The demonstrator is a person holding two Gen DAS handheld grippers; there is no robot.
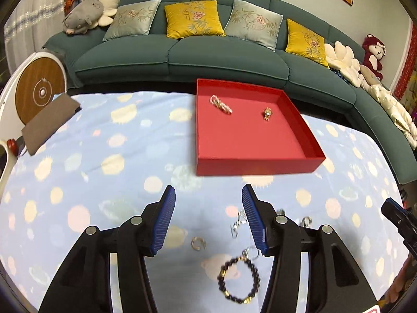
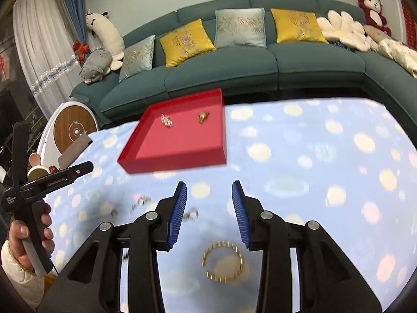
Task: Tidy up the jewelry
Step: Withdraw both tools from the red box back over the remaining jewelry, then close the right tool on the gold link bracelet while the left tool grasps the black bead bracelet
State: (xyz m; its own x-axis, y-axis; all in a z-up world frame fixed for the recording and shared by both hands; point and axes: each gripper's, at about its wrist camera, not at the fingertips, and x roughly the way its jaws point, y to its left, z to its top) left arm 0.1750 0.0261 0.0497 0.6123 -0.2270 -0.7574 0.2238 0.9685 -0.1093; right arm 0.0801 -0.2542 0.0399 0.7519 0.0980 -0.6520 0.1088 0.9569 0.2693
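A red tray [image 1: 260,160] [image 2: 172,163] sits on the spotted blue cloth and holds a pearl-like bracelet [image 1: 221,104] [image 2: 166,121] and a small gold piece [image 1: 267,114] [image 2: 203,116]. My left gripper [image 1: 208,195] is open above the cloth, nothing between its blue pads. Below it lie a dark beaded bracelet [image 1: 238,279], a silver ring [image 1: 198,243] and a silver chain [image 1: 239,223]. My right gripper [image 2: 209,190] is open too, empty, over a gold bangle [image 2: 222,262]. Small blurred silver pieces [image 2: 191,214] lie left of it.
A teal sofa [image 1: 208,60] with cushions and plush toys runs behind the table. A grey pouch [image 1: 48,124] lies on the cloth's left edge beside a round wooden-faced device [image 1: 39,92]. A hand [image 2: 23,234] holds the left gripper's handle at the right view's left.
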